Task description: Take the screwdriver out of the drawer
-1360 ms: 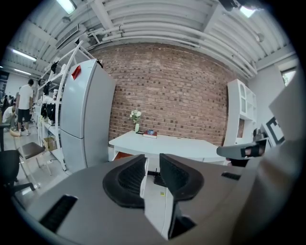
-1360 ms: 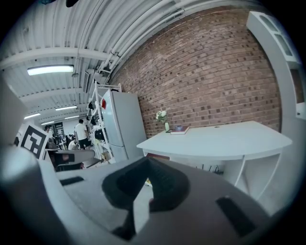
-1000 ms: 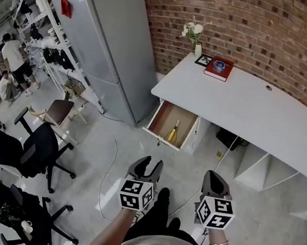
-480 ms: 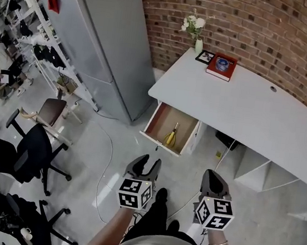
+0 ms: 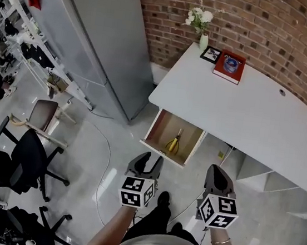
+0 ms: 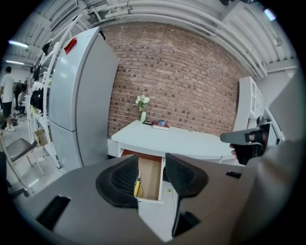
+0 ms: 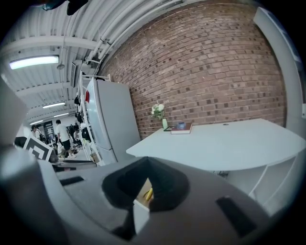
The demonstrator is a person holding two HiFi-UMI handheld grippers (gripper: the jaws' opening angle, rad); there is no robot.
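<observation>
Red-brown brick wall (image 5: 267,22) behind white desk (image 5: 254,121). Tall grey refrigerator (image 5: 91,38) left of desk, back toward wall. Floor (image 5: 98,157) pale grey, glossy, reflecting light. Black office chairs (image 5: 19,163) at left; brown-seat chair (image 5: 43,115) near white shelving rack (image 5: 34,47). Overhead: white ceiling pipes (image 6: 158,9), lit fluorescent tube (image 7: 33,61).

Open drawer (image 5: 164,129) juts out from under the white desk (image 5: 265,122). A screwdriver (image 5: 173,144) (yellow handle) lies inside. Left hand-held gripper (image 5: 151,161) and right hand-held gripper (image 5: 217,175) hover over the floor, both short of the drawer front: left jaws apart, right jaws together. On desk's far corner: red book (image 5: 230,66), framed pic (image 5: 211,54), vase w/ flowers (image 5: 203,40). Grey fridge (image 5: 92,32) at left.
</observation>
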